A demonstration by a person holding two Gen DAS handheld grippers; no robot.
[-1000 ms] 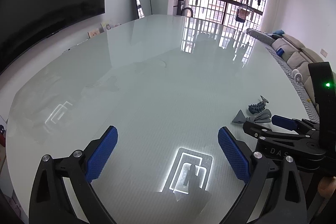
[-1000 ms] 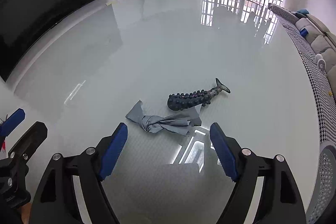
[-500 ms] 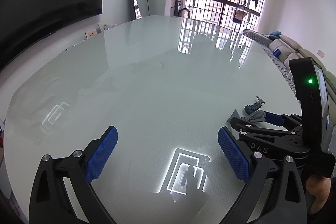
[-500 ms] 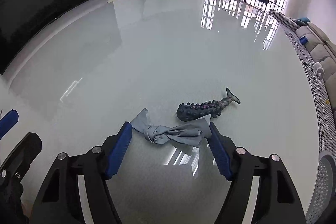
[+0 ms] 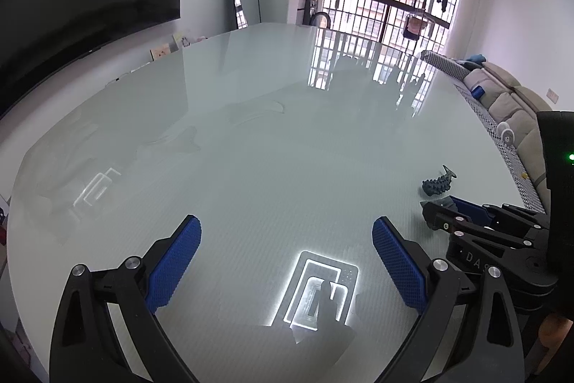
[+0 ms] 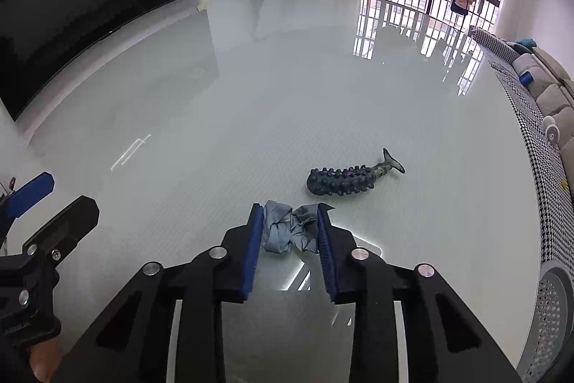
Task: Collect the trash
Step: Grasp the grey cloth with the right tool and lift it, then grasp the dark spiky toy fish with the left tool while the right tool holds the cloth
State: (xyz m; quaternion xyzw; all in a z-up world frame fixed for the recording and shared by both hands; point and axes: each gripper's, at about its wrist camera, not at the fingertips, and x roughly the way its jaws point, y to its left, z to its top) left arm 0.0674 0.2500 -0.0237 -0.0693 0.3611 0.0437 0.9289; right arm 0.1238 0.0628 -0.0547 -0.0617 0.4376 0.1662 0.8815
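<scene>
Crumpled grey cloth [image 6: 291,231] sits squeezed between the right gripper [image 6: 290,241] pads on the tabletop [image 6: 287,96]; left gripper [image 5: 287,261] gapes wide, empty, farther away.

Both pictures are bright and sharp. Daylight comes in through the barred window [image 5: 387,6] at the top of the frame. The shiny table [image 5: 251,149] works like a mirror: the window bars shine white on it near the top right, and a glowing white square of light [image 5: 319,289] sits near the bottom middle. The corners are black and the edges bend round. Shadows are soft and pale.
</scene>
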